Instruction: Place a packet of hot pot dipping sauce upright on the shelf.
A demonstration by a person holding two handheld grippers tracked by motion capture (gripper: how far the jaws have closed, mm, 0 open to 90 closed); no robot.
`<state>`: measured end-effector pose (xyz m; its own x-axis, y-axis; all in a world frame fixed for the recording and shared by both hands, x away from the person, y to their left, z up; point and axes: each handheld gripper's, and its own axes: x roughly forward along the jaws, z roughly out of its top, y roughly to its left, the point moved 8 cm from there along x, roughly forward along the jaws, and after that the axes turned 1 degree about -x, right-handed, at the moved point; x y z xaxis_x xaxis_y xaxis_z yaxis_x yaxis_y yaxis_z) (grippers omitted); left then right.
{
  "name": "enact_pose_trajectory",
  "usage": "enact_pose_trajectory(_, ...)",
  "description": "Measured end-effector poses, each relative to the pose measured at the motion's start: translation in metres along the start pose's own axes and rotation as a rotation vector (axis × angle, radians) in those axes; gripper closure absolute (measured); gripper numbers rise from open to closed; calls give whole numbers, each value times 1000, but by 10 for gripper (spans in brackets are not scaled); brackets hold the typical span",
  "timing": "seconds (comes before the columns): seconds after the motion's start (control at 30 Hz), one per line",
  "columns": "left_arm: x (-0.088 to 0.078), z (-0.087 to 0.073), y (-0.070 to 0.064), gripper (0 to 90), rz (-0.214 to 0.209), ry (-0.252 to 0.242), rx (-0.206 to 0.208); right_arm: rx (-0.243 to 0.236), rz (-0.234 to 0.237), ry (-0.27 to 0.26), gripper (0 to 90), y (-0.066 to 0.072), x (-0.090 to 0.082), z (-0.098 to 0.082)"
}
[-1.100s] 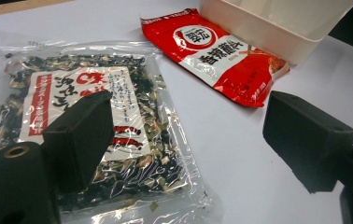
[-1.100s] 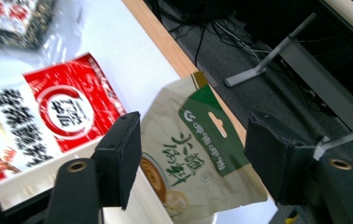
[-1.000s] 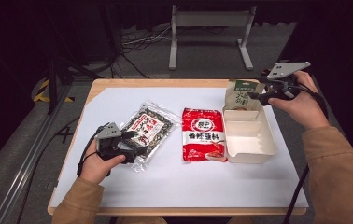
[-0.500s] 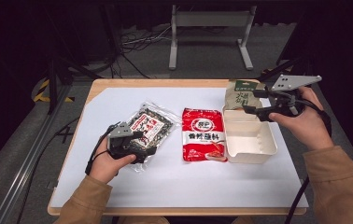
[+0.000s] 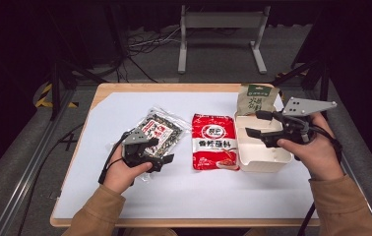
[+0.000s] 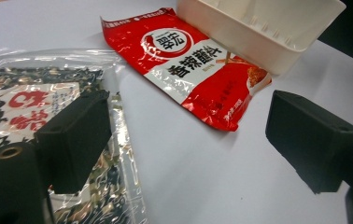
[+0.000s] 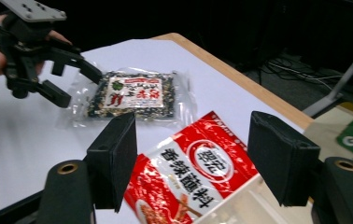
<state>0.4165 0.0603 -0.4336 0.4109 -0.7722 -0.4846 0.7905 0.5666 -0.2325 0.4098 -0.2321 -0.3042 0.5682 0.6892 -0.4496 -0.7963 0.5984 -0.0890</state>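
Tongs first: your left tongs [image 5: 160, 150] stand apart with nothing clamped, poised at the near right corner of the seaweed packet [image 5: 158, 132]. In the left gripper view one jaw sits over the packet's clear film edge and the other over bare white sheet; whether the first jaw touches the film cannot be told from that angle.

Your right tongs [image 5: 255, 124] are likewise spread wide and empty. They point toward nine o'clock above the cream tray [image 5: 265, 160], with the tips over its far left corner.

The seaweed packet lies flat on the worktop [image 5: 120, 105] at roughly nine o'clock from the red seasoning pouch [image 5: 214, 146], just beside it but apart. The pouch lies flat at the worktop's centre, and in the left gripper view its right edge appears tucked against the tray's wall. The green-brown pouch [image 5: 257, 99] stands at twelve o'clock from the tray, against its far rim.

Your left hand [image 5: 125, 172] rests low on the sheet; your right hand [image 5: 314, 152] is held above the tray's right side.
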Motion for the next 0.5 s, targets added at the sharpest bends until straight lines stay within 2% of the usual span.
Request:
enact_pose_trajectory(0.17,10,0,-2,106,5,5,8,6,5,14,337,10,5,-12)
enact_pose_trajectory(0.23,15,-1,-2,94,15,16,19,24,23,-3,337,16,8,-16)
enact_pose_trajectory(0.27,17,-2,-1,89,23,26,40,33,34,-12,338,20,10,-20)
enact_pose_trajectory(0.3,19,-7,-1,119,51,110,88,39,37,-9,338,22,12,-21)
enact_pose_trajectory(0.33,19,-7,-1,130,51,110,88,39,40,2,338,23,14,-22)
enact_pose_trajectory(0.37,22,-7,1,130,70,117,101,39,40,2,338,23,14,-22)
enact_pose_trajectory(0.4,26,-6,1,123,53,115,80,25,42,17,338,25,16,-22)
enact_pose_trajectory(0.5,35,-2,2,132,45,95,59,32,49,6,336,29,19,-20)
